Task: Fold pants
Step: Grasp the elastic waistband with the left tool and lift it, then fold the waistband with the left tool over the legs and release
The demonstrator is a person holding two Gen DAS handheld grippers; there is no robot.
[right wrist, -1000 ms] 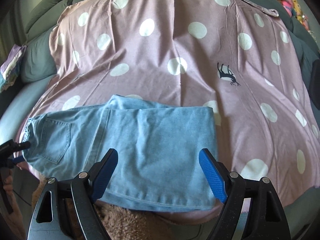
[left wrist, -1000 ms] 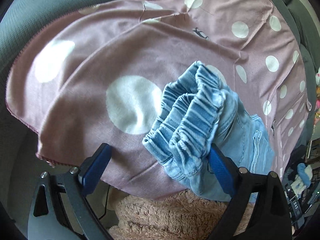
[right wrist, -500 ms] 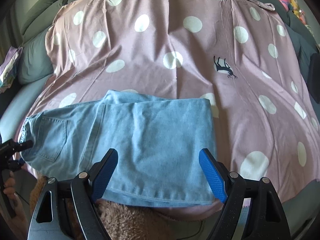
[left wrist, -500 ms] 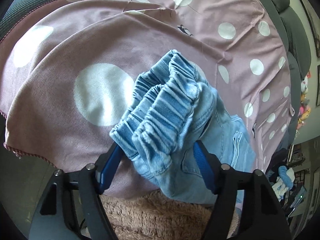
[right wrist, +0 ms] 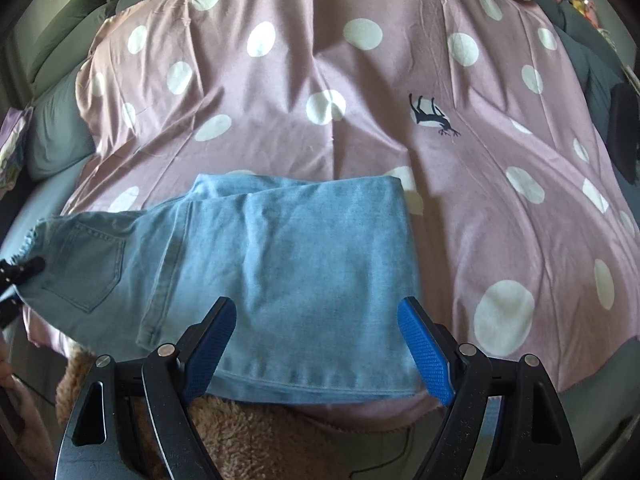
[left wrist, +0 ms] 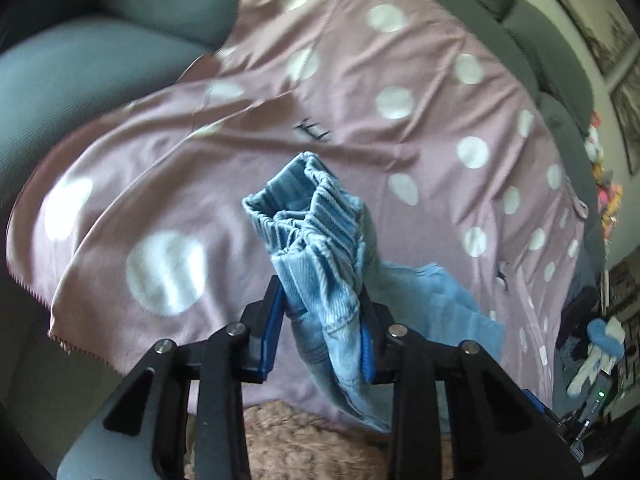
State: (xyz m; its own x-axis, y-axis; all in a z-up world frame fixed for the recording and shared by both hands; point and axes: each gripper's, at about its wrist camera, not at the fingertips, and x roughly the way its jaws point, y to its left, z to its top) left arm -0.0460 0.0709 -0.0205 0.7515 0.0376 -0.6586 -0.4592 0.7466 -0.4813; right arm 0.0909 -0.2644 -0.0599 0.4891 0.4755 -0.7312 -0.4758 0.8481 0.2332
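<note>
Between the blue pads of the left gripper (left wrist: pixel 322 320) sits the bunched elastic waistband (left wrist: pixel 308 216) of the light-blue jeans (right wrist: pixel 296 264); the jaws have just been closing and now pinch that gathered denim, lifting it clear of the pink polka-dot sheet (left wrist: pixel 400 128). The right gripper (right wrist: pixel 320 344) hovers with its jaws wide apart over the hem end of the jeans, touching nothing.

The pinch takes only a thick wad of ruched fabric, so layers could probably slide out unevenly, or one layer drop, if the waist is carried fast across. Dragging could also pull the folded legs askew, since nothing pins the hem.

The jeans lie along the near edge of the sheet, hem just at its border above a fluffy tan rug (right wrist: pixel 240 440); a tug that way may spill them off. Beyond the jeans the sheet is open and flat, with grey sofa cushions (left wrist: pixel 80 72) at the sides.
</note>
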